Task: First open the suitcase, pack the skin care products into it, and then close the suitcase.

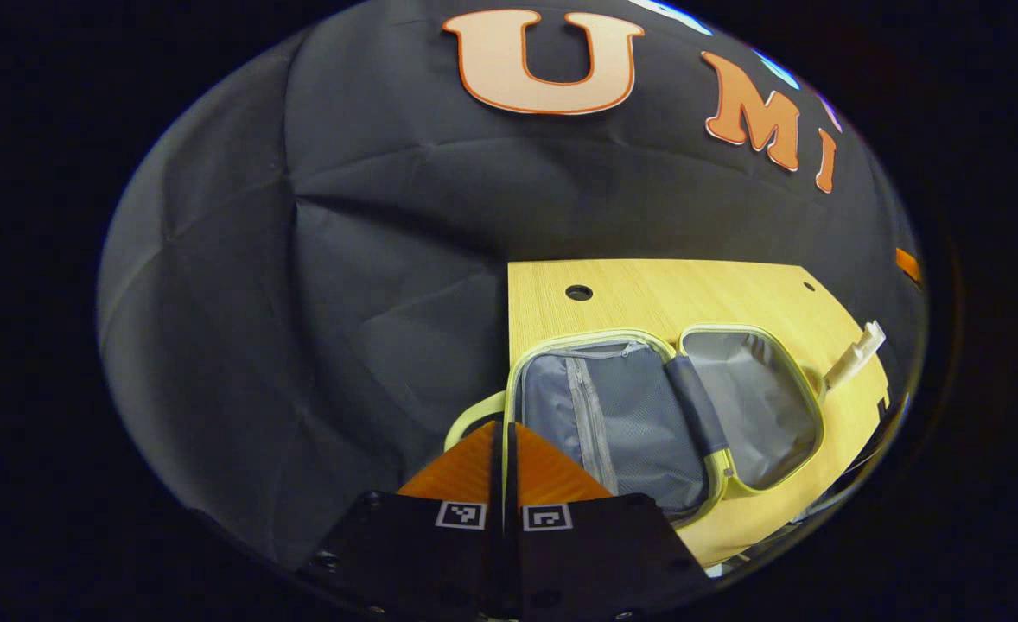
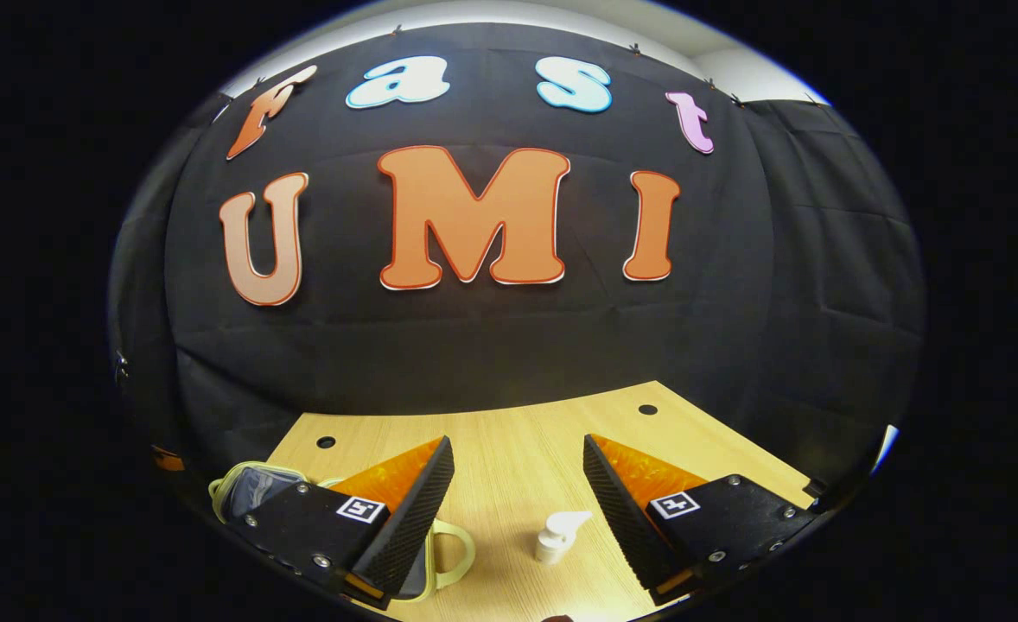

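Small suitcase (image 1: 664, 415) with a lime-green rim and grey fabric lining, lying fully open on the pale wooden table (image 1: 647, 298). Both halves rest flat, joined by a grey hinge strip. The half nearer the left gripper carries a mesh pocket with a vertical zipper; the other half shows plain grey lining. No products are seen inside either half. A lime-green carry handle projects from the suitcase edge nearest the left gripper.

White pump-top skin care bottle (image 2: 558, 536), standing upright on the table just outside the suitcase, apart from its rim. In the left gripper view the same bottle (image 1: 855, 354) appears beyond the plain-lined half. In the right gripper view it stands between the two spread fingers, touching neither.

Left gripper (image 1: 505, 466): orange fingers pressed together, nothing between them, held above the suitcase's handle side.

Right gripper (image 2: 518, 492): fingers set wide apart, black ribbed pads facing inward, holding nothing.
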### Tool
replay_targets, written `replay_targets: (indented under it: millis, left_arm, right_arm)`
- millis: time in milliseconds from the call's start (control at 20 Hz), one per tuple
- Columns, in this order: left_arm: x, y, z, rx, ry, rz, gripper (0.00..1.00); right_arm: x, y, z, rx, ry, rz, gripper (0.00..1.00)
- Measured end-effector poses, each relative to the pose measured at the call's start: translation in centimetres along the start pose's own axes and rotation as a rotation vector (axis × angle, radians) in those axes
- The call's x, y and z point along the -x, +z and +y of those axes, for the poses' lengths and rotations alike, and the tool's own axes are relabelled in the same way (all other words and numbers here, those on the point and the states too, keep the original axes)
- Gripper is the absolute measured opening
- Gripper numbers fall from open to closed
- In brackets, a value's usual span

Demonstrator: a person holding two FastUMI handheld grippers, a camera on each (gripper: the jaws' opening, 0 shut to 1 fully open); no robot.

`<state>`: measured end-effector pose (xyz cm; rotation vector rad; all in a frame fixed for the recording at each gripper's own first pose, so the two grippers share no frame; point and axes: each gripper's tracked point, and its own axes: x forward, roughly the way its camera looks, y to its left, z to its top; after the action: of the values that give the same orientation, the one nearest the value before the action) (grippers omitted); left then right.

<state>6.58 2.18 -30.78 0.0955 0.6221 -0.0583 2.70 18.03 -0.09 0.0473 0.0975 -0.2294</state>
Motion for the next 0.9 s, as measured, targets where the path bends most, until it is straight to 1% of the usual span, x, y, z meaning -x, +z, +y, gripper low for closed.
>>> replay_targets:
  millis: [150,200,300,500,650,700,800,850,900]
  left_arm:
    - [-0.4,2.0,-0.4,-0.053,0.023,-0.087,0.01]
    - [-0.6,3.3,-0.9,-0.068,0.034,-0.127,0.01]
    - [-0.6,5.3,-2.6,-0.076,0.032,-0.196,0.01]
    - [-1.2,8.5,-8.6,-0.017,-0.055,-0.312,0.01]
    - [-0.8,9.6,-12.9,0.022,-0.104,-0.347,0.02]
    - [-0.7,9.7,-14.0,0.033,-0.106,-0.355,0.12]
    - [-0.5,9.6,-16.4,0.047,-0.135,-0.355,0.16]
    - [-0.8,9.7,-17.5,0.050,-0.136,-0.360,0.22]
    - [-0.8,9.7,-18.4,0.052,-0.135,-0.367,0.37]
  right_arm:
    - [-0.2,0.3,-2.1,-0.011,-0.035,-0.004,0.96]
    - [-0.2,0.4,-2.9,-0.004,-0.041,-0.006,0.96]
    - [-0.2,0.6,-4.3,0.013,-0.049,-0.014,0.96]
    - [-0.7,0.6,-7.8,0.032,-0.054,-0.026,0.96]
    - [-1.7,0.0,-10.4,0.044,-0.037,-0.016,0.96]
    - [-2.1,-0.2,-11.2,0.047,-0.026,-0.014,0.95]
    - [-3.0,-0.6,-12.8,0.065,-0.007,-0.007,0.95]
    - [-3.4,-0.8,-13.5,0.077,0.002,-0.006,0.96]
    - [-3.8,-1.0,-14.4,0.087,0.011,-0.006,0.95]
